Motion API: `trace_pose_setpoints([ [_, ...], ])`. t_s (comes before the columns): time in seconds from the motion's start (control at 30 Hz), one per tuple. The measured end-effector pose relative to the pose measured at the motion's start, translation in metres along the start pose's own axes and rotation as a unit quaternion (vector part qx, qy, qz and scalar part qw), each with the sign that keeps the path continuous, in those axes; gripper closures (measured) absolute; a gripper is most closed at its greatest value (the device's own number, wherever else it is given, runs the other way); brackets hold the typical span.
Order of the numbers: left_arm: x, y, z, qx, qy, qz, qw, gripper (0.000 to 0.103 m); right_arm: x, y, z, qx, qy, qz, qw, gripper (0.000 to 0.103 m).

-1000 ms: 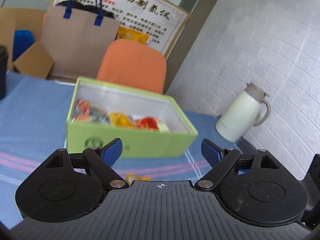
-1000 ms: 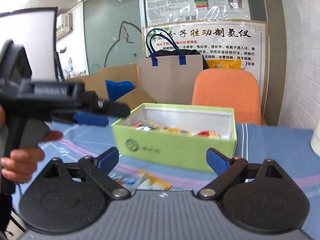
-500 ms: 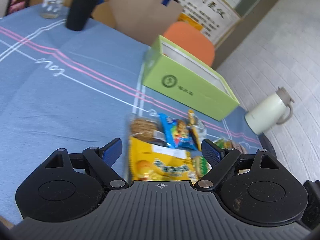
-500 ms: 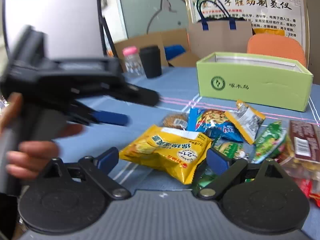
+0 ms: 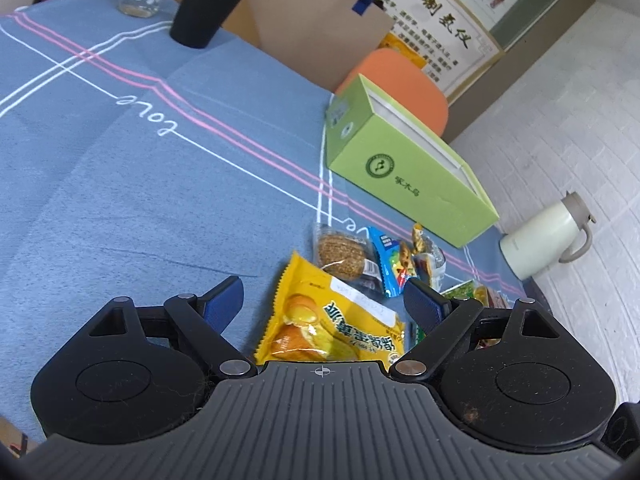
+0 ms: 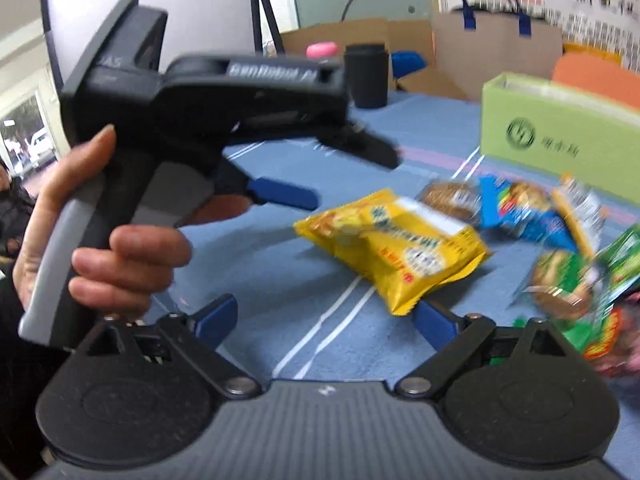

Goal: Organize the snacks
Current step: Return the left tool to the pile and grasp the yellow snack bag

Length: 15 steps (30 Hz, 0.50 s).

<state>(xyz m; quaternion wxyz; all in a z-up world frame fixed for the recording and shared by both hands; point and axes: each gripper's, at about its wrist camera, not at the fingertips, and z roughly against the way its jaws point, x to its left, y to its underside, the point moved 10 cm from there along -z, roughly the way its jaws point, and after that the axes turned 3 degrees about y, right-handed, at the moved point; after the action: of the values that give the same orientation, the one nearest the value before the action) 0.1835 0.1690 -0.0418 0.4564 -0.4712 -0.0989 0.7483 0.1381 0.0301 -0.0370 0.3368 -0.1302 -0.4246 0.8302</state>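
Your left wrist view is sharp and evenly daylit, with soft shadows under the green box (image 5: 408, 172). Your right wrist view is smeared by motion blur, worst around the yellow packet (image 6: 394, 246). Fisheye bending darkens both frames' corners.

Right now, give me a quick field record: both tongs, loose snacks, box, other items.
left tongs: open, empty, above yellow packet
right tongs: open, empty
loose snacks: yellow packet, round cake, blue packet, green packets, all on the tablecloth
green box: open top, behind the snacks
other: black cup, white jug
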Motion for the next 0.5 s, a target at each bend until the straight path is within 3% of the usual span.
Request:
trace_pose_setpoints([
  [0.1, 0.008, -0.001, 0.010, -0.004, -0.009, 0.016, 0.9998, 0.027, -0.022, -0.024, -0.004, -0.023, 0.040, 0.021, 0.999, 0.009],
  [0.17, 0.010, 0.000, 0.013, 0.001, -0.010, 0.021, 0.9997, 0.027, -0.031, -0.036, -0.018, -0.022, 0.029, 0.023, 0.999, 0.009],
  [0.27, 0.011, 0.007, 0.012, 0.018, -0.004, 0.029, 0.9994, 0.027, -0.033, -0.037, -0.046, 0.011, -0.008, 0.029, 0.999, 0.009],
  [0.33, 0.009, 0.011, 0.009, 0.028, 0.006, 0.037, 0.9989, 0.027, -0.033, -0.034, -0.057, 0.023, -0.006, 0.035, 0.999, 0.009],
  [0.4, 0.003, 0.012, 0.003, 0.038, 0.019, 0.037, 0.9984, 0.028, -0.030, -0.026, -0.057, 0.029, 0.004, 0.038, 0.999, 0.009],
  [0.5, -0.009, 0.012, -0.012, 0.050, 0.035, 0.022, 0.9979, 0.027, -0.016, -0.010, -0.043, 0.031, -0.015, 0.021, 0.999, 0.009],
])
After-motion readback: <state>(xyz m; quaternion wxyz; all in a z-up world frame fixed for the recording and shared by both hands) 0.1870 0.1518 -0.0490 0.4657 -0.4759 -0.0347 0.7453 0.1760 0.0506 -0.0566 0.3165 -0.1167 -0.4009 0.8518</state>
